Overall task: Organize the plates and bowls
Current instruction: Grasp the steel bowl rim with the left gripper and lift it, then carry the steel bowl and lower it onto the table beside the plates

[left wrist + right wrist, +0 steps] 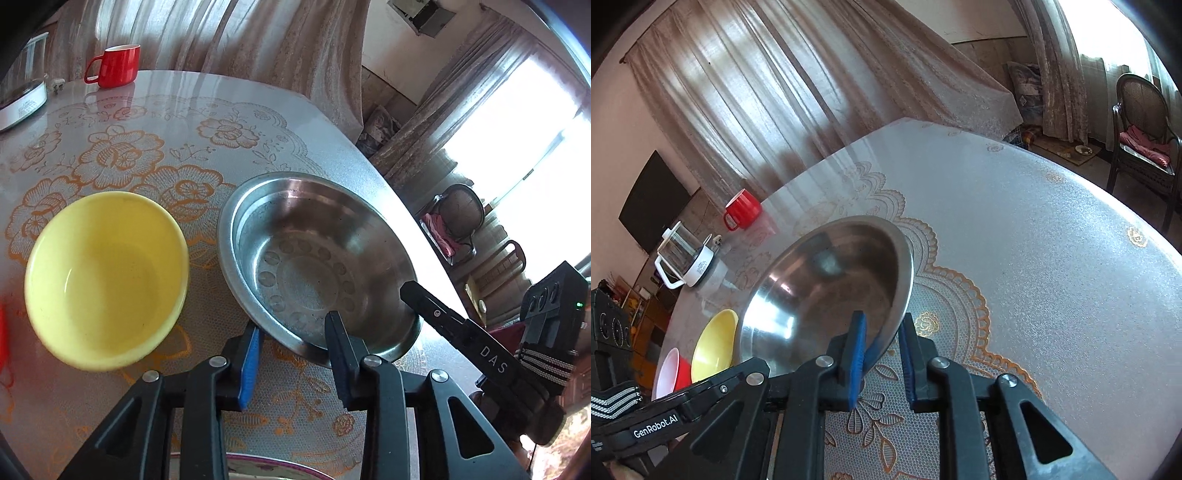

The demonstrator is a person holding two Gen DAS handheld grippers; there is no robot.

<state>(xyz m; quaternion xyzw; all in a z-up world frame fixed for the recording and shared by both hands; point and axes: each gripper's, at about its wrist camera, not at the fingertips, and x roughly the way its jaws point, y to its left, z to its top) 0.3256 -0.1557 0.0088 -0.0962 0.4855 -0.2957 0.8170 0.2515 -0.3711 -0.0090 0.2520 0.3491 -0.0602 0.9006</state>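
A steel bowl sits on the lace-covered table, a yellow bowl to its left. My left gripper is open, its jaws straddling the steel bowl's near rim. In the right wrist view the steel bowl is tilted. My right gripper has the bowl's rim between its blue pads; the left pad touches it, and a gap shows at the right pad. The right gripper's finger also shows at the bowl's right rim in the left wrist view. The yellow bowl and a red-and-white bowl lie left of it.
A red mug and a glass kettle on a white base stand at the table's far side. A patterned plate's rim shows under my left gripper. The table edge curves on the right, with a chair beyond.
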